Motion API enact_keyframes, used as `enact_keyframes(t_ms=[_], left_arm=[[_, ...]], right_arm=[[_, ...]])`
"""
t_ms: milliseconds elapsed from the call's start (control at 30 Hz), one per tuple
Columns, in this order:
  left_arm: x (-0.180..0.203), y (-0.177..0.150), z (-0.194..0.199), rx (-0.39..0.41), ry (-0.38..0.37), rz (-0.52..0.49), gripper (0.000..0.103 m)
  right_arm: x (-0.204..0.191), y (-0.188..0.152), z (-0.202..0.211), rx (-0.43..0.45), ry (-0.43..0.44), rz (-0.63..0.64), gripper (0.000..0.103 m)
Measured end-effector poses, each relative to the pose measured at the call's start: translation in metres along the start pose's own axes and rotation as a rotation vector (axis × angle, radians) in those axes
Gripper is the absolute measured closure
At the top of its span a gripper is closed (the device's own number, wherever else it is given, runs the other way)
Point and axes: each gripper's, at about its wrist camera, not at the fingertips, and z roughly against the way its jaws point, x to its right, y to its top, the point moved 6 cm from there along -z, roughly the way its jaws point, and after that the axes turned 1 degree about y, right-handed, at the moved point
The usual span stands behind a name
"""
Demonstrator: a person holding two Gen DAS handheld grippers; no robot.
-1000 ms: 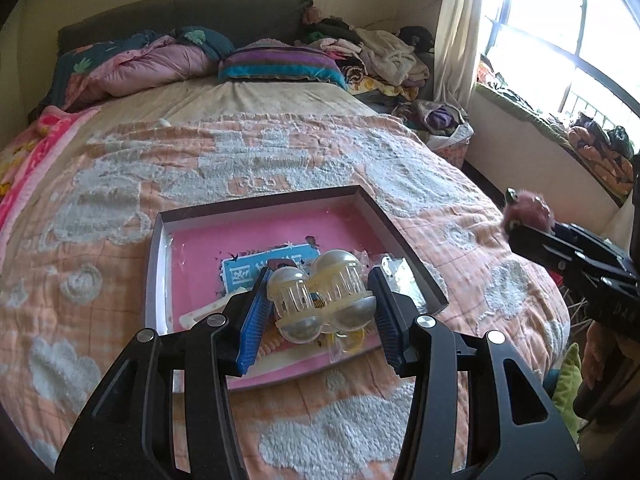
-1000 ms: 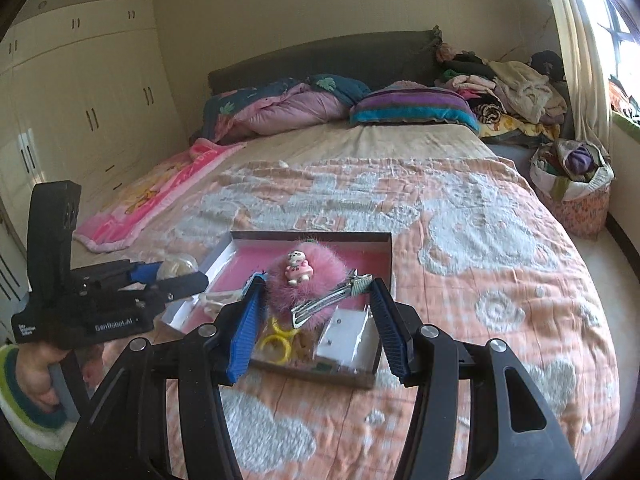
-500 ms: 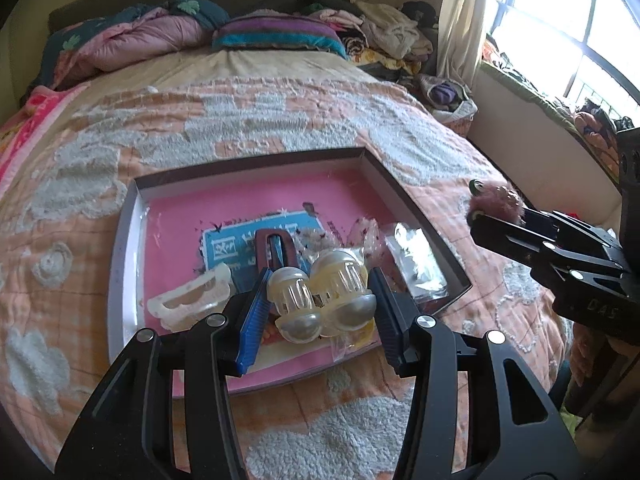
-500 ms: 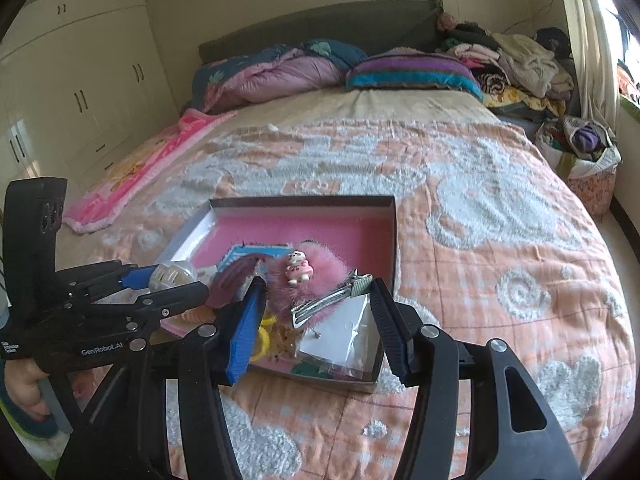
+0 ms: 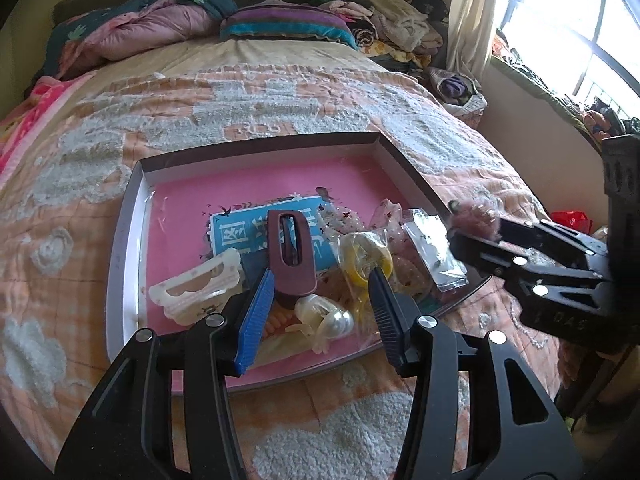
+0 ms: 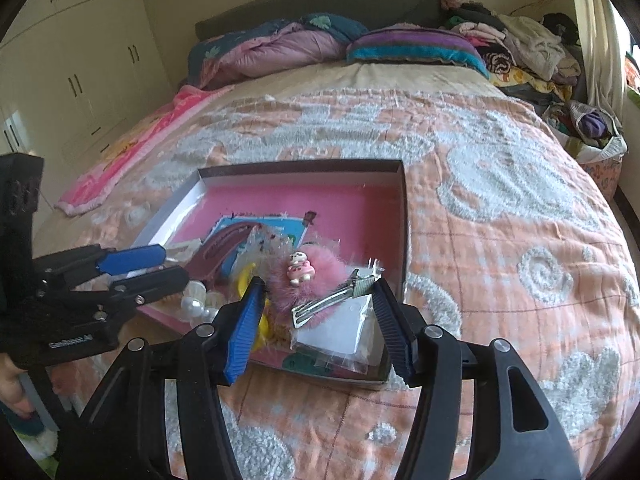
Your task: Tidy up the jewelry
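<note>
A shallow box with a pink floor (image 5: 192, 216) (image 6: 344, 200) lies on the bed. My left gripper (image 5: 320, 304) is open over its near edge. The pearl hair claw (image 5: 326, 320) (image 6: 198, 300) lies loose in the box between and below the fingers. A maroon clip (image 5: 290, 252), a white claw clip (image 5: 196, 292), a yellow ring (image 5: 366, 258) and a clear packet (image 5: 434, 250) also lie in the box. My right gripper (image 6: 316, 304) is shut on a fluffy pink hair clip (image 6: 308, 276) with a metal clasp, over the box's near right corner. It also shows in the left wrist view (image 5: 476, 218).
The box rests on an orange and white quilt (image 6: 500, 208). Pillows and a clothes pile (image 6: 520, 44) lie at the head of the bed. A wardrobe (image 6: 80, 60) stands on the left. A window (image 5: 580, 32) is on the right.
My left gripper moved down to the box, opened and let go of the pearl claw, which now lies in the box. My right gripper lowered toward the box with the pink clip.
</note>
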Motion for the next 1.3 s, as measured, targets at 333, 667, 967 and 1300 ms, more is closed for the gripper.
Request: enact_keyframes(t_ms=[333, 667, 967, 1300], left_arm=[[-0.004, 0.001, 0.013, 0.019, 0.012, 0.011, 0.062], [-0.002, 0.003, 0.038, 0.051, 0.022, 0.016, 0.047], [0.003, 0.002, 0.087, 0.117, 0.073, 0.042, 0.009], [0.009, -0.048, 0.130, 0.149, 0.122, 0.069, 0.009]], right_arm=[[-0.004, -0.001, 0.018, 0.024, 0.009, -0.022, 0.038], [-0.009, 0.003, 0.054, 0.088, -0.015, -0.014, 0.034], [-0.016, -0.001, 0.118, 0.209, -0.014, -0.043, 0.007], [-0.035, -0.043, 0.163, 0.237, -0.004, -0.022, 0.004]])
